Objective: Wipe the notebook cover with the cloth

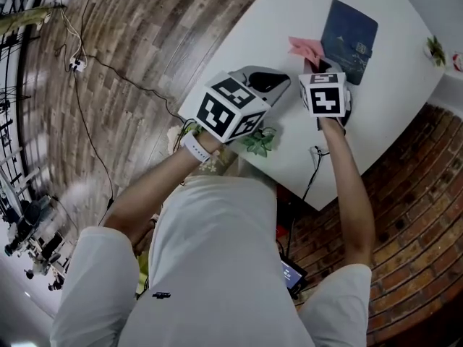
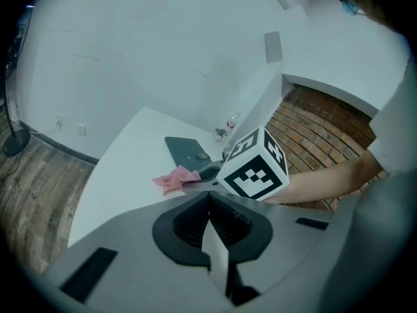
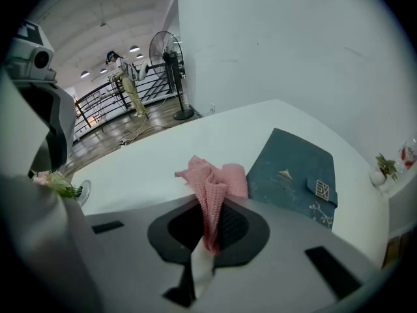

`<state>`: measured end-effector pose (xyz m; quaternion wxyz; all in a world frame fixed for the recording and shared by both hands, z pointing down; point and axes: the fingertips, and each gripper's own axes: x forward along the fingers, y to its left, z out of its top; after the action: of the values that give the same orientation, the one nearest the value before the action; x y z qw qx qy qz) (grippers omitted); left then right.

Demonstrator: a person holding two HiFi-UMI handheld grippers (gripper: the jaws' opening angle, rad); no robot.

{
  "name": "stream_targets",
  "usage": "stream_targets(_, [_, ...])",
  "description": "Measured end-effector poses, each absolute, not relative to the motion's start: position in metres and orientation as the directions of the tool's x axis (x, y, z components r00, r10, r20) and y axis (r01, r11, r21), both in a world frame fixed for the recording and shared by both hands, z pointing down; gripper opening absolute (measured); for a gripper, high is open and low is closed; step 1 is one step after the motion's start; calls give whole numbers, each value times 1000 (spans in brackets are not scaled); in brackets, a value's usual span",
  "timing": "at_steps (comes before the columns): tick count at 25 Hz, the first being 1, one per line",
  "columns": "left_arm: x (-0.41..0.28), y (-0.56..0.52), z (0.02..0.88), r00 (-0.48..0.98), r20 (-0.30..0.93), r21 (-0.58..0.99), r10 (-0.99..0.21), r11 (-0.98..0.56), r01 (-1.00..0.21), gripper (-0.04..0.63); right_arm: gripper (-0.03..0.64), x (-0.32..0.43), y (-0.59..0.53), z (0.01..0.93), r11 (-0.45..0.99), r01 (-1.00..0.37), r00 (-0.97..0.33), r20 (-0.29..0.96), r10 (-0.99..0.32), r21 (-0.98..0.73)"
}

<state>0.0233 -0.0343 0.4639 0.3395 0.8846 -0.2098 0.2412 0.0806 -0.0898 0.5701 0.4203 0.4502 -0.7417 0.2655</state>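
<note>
Here, right tongs (image 3: pixel 207 240) pinch the crumpled pink cloth (image 3: pixel 212 181); left tongs (image 2: pixel 212 240) together, empty; the unheld dark-blue notebook (image 3: pixel 293 168) may slide.

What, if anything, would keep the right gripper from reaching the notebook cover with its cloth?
Probably nothing: yes, it looks reachable. The right gripper, shut on the cloth, sits just beside the notebook, with nothing lying between them.
</note>
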Motion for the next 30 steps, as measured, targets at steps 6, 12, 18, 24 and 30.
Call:
stream_targets(6, [25,-20,453,797,563,481,-219,-697,-532,20,18,78,-58,566,470,-880,-308,845,-437,-77])
stream_targets(12, [24,-2,435,798,553,462,-239,-709,-533,20,18,87,-23,535,457,-886,-325,800,-504,-72])
stream_targets(18, [23,16,410,795,540,433,-274,-720,-542,20,20,98,2,484,403,-912,-328,731,-598,-80])
stream_targets(24, [23,36,385,801,518,422,-300,-725,-545,20,18,115,28,437,361,-929,-321,666,-673,-82])
stream_targets(30, [28,44,348,831,435,455,-347,-712,-535,19,18,140,57,386,301,-952,-275,565,-778,-50])
